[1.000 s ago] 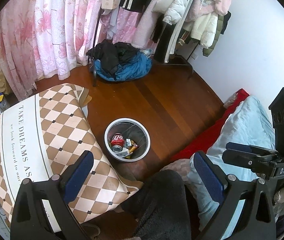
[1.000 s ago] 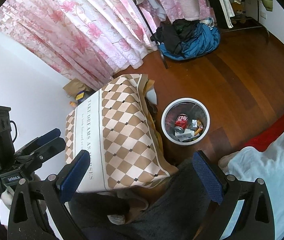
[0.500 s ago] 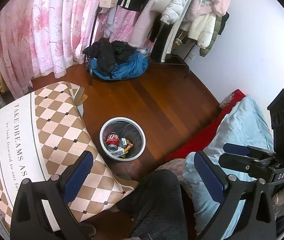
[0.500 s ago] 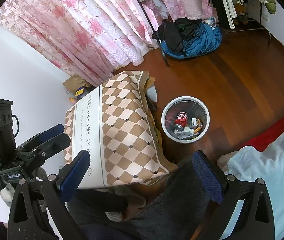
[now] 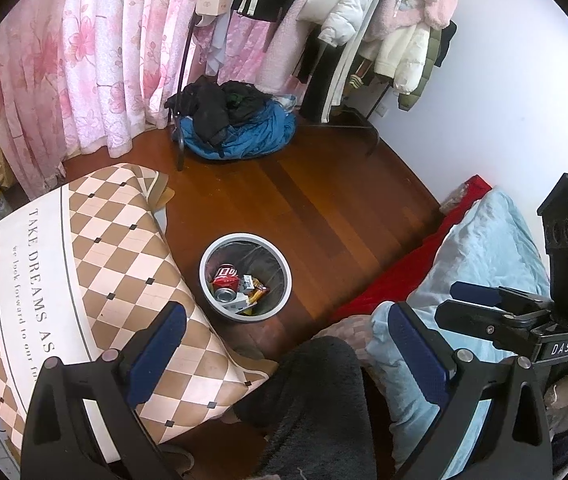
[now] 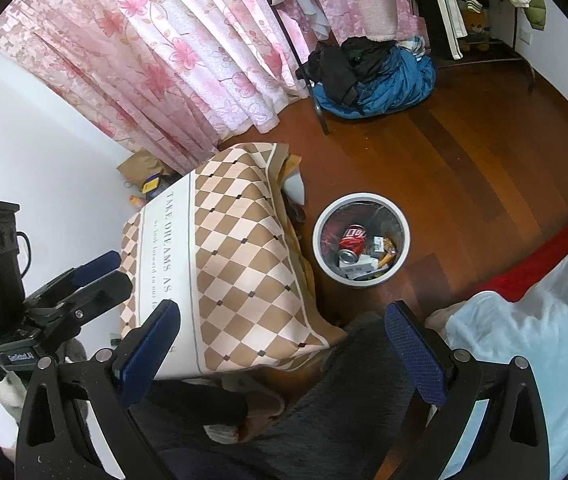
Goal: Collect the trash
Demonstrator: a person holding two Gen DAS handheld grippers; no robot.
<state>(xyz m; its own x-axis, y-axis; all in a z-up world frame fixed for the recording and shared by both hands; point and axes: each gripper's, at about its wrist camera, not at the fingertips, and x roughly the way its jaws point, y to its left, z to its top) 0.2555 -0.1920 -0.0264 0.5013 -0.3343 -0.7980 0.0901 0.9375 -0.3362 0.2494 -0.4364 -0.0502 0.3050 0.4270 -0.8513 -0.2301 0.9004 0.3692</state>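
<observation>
A white round trash bin [image 5: 244,316] stands on the wooden floor beside the checkered table; it also shows in the right wrist view [image 6: 326,260]. Inside lie a red soda can [image 5: 225,273], a second can end-up, small boxes and wrappers; the red can also shows in the right wrist view [image 6: 352,237]. My left gripper [image 5: 284,356] is open and empty, held high above the floor near my dark-trousered knee. My right gripper [image 6: 281,354] is open and empty, also high. Each gripper appears at the edge of the other's view.
A table under a brown-and-cream checkered cloth [image 5: 63,280] stands left of the bin. A bed with a light blue quilt [image 5: 484,264] and red sheet is on the right. A clothes rack with coats [image 5: 344,20], a blue and black clothes pile [image 5: 239,128] and pink curtains are at the back.
Both views have shifted slightly: the bin sits a little lower and more central in the left wrist view. Both grippers stay open and empty.
</observation>
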